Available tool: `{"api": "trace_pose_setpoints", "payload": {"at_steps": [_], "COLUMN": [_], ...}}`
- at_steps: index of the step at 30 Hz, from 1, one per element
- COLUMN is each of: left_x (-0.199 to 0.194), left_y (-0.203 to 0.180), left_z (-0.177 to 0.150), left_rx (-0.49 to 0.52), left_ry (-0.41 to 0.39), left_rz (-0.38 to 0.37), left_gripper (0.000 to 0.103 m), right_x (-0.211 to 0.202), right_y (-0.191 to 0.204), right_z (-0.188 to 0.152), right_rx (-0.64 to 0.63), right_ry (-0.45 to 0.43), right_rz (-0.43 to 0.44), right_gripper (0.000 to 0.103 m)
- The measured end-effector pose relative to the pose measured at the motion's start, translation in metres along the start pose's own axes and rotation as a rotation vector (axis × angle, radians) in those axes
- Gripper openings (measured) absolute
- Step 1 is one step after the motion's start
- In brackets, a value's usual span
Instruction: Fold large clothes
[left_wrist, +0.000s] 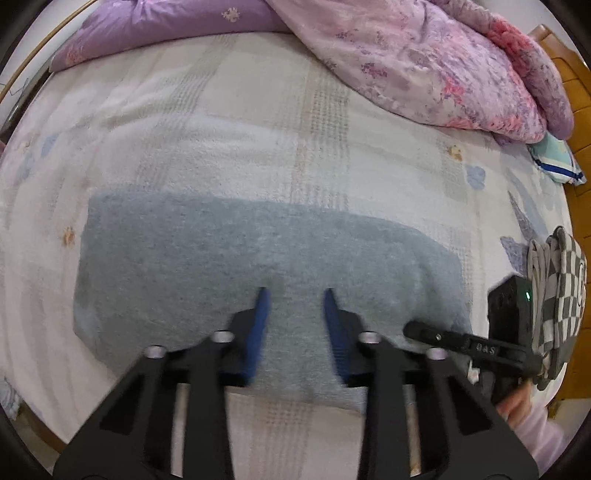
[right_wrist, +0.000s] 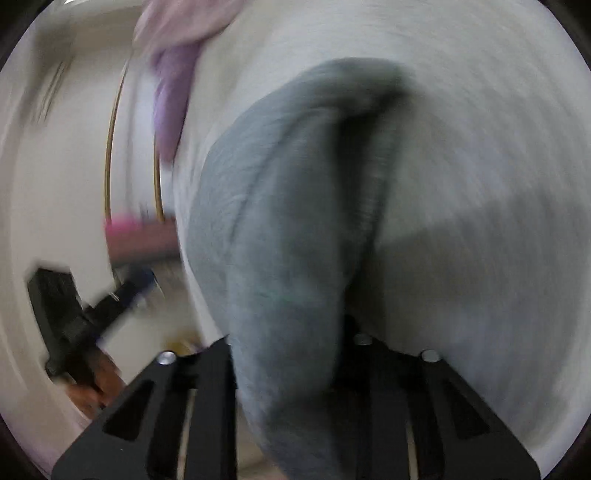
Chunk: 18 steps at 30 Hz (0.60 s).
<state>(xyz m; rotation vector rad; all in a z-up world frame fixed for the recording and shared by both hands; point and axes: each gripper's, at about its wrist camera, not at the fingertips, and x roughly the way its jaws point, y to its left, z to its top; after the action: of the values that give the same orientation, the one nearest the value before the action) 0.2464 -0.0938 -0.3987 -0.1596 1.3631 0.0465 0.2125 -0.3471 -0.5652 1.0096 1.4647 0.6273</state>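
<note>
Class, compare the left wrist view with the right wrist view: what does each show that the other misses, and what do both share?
Only the left wrist view: the grey garment lying flat on the bed, the left hand-held gripper with blue fingers parted over it, a floral quilt, and a checkered cloth at the right.

Only the right wrist view: grey fabric bunched and raised in front of the right hand-held gripper, whose fingertips it hides; the image is blurred.

Both: the grey garment, the pale bed, purple bedding, and the other gripper at the frame edge.
</note>
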Motion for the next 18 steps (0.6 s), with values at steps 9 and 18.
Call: {"api": "trace_pose_setpoints", "payload": {"at_steps": [9,18], "left_x": [0.023,0.124], "left_y": [0.000,0.005], "left_z": [0.055,0.085], "left_rx": [-0.020,0.002], "left_ry": [0.141,0.442], "left_rz": [0.025,0.053], "left_gripper": [0.000,0.000], "right_x": [0.024,0.058], "right_y": [0.078,0.096], "right_z": [-0.028,-0.012], "right_rx": [-0.037,-0.038], "right_ry": [-0.156,-0.079], "right_rz": [-0.572,-0.727], "right_gripper": [0.017,0.022]}}
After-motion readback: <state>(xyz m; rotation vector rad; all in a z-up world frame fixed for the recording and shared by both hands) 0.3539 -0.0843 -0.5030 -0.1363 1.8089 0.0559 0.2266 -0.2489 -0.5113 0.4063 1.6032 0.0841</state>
